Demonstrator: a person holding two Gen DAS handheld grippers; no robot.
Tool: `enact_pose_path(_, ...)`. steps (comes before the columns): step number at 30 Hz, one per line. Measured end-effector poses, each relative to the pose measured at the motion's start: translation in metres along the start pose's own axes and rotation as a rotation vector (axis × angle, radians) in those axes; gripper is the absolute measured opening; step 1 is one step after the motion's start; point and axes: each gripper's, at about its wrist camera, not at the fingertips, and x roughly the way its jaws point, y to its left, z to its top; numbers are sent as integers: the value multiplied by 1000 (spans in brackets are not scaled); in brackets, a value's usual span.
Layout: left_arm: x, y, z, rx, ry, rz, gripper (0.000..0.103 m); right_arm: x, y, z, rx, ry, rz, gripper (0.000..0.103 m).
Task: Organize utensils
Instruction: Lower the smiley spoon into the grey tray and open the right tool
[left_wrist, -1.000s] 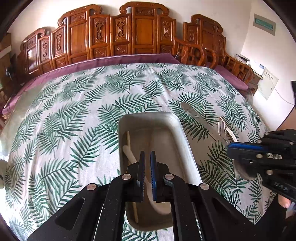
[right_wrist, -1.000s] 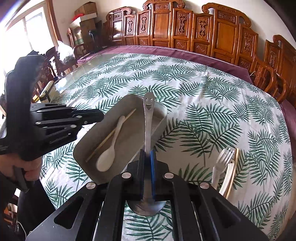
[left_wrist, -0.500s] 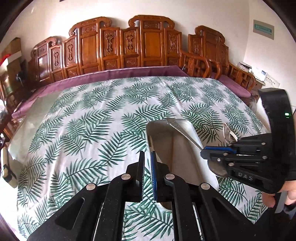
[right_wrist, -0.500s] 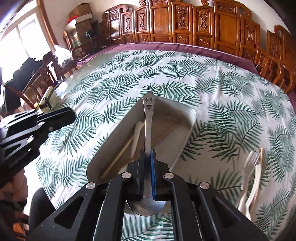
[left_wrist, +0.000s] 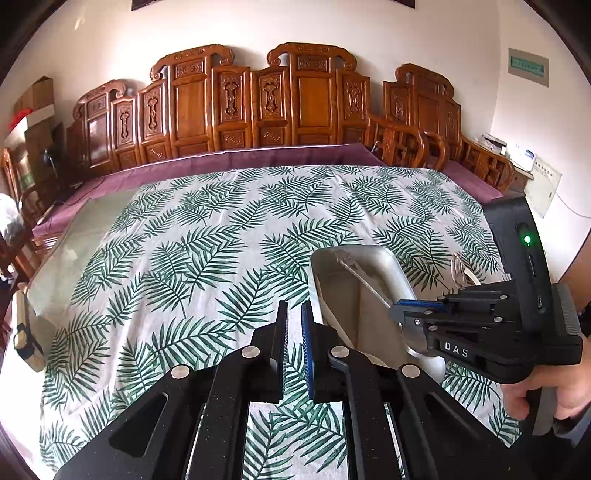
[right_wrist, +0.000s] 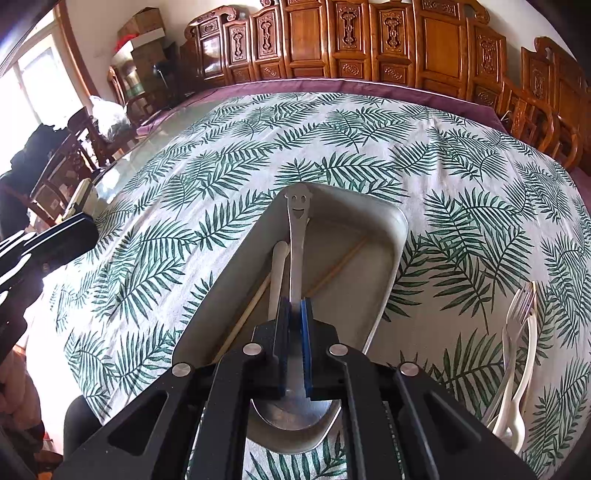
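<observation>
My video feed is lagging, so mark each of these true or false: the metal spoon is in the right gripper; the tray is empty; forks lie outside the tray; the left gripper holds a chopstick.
1. The metal spoon is between the right gripper's fingers, over the tray. True; the jaws are opening.
2. The tray is empty. False: a white spoon and a chopstick lie in it.
3. Forks lie on the tablecloth outside the tray. True.
4. The left gripper holds a chopstick. False: nothing is between its fingers.
</observation>
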Motion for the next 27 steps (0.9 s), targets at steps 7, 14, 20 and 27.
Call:
enact_pose_path(7,0,-8,-3,9,5,-12,6,-16,-2,1,-17,-36,31,10)
enact_pose_path(14,-1,-29,-7,36,10,-53,6,-53,-27,-17,-51,-78,-19,10)
enact_pose_path(20,-9,-52,-8,55,1,-100,31,-91,-74,-48,-25,-91,-80,10)
enact_pose_path(27,-13,-85,-9,87,3,-130,42,-119,-135,-86,21,-56,-171,10)
